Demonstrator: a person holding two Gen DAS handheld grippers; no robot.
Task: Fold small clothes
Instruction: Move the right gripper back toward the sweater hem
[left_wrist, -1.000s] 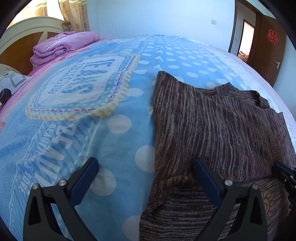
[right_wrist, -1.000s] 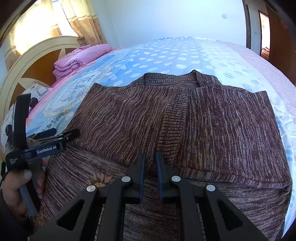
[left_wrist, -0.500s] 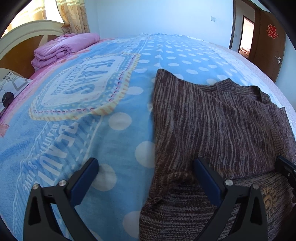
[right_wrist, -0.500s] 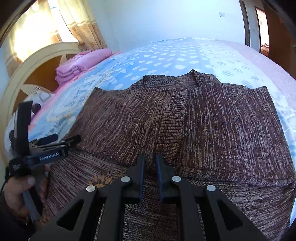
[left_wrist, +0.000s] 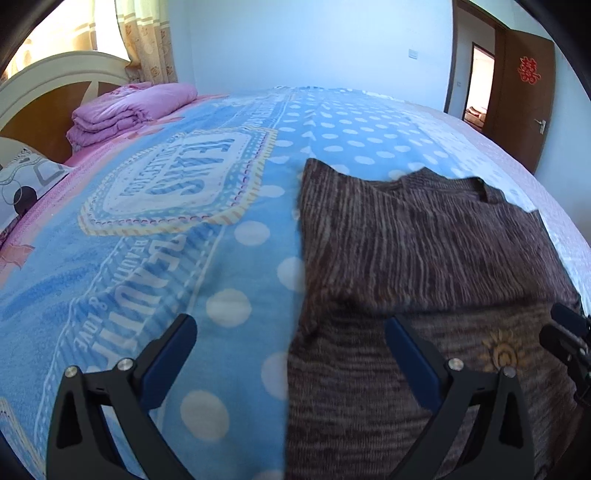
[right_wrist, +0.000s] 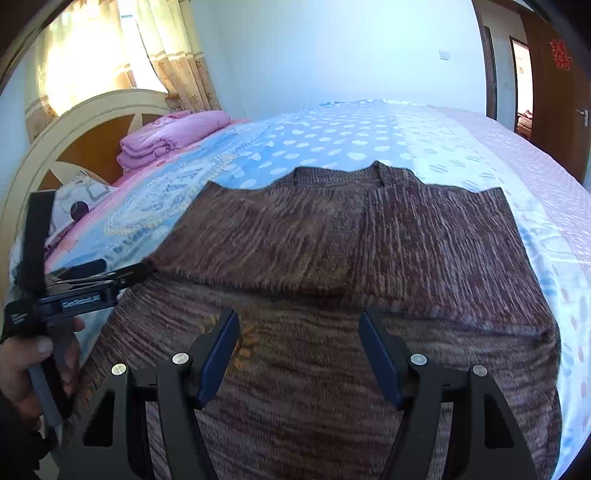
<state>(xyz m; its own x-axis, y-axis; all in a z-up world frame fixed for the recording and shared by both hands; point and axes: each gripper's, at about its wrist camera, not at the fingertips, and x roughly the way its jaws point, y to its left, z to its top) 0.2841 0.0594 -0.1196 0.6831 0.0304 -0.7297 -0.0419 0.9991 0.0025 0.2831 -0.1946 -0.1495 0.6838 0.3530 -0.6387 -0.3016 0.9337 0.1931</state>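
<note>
— So, where is the cardigan now?

— Flat on the blanket, toward my right side of the bed. Its collar lies at the far end, and the two fronts meet along a ribbed band down the middle. A folded edge runs across it, and the near part beyond that edge shows a small orange sun motif.

— And your right tongs?

— Their jaws have just been opening. They stand spread now, with nothing pinched between the blue pads; the knit is simply below them, near the folded edge.

— The left tongs?

— Spread wide too, and empty. One finger hangs over the blanket, the other over the cardigan, so they straddle the garment's left edge. Whether the tips touch the cloth I cannot tell.

— Can you see one pair from the other?

— Yes. From the right camera, the left tongs show at the left border, my hand wrapped round the handle, their tips close to the cardigan's left corner. From the left camera, a bit of the right tongs pokes in at the right border, over the knit.

— What else is on the bed?

— A folded pink quilt sits near the headboard, well apart from the cardigan, and a patterned pillow lies beside it. A brown door stands open at the far right.
</note>
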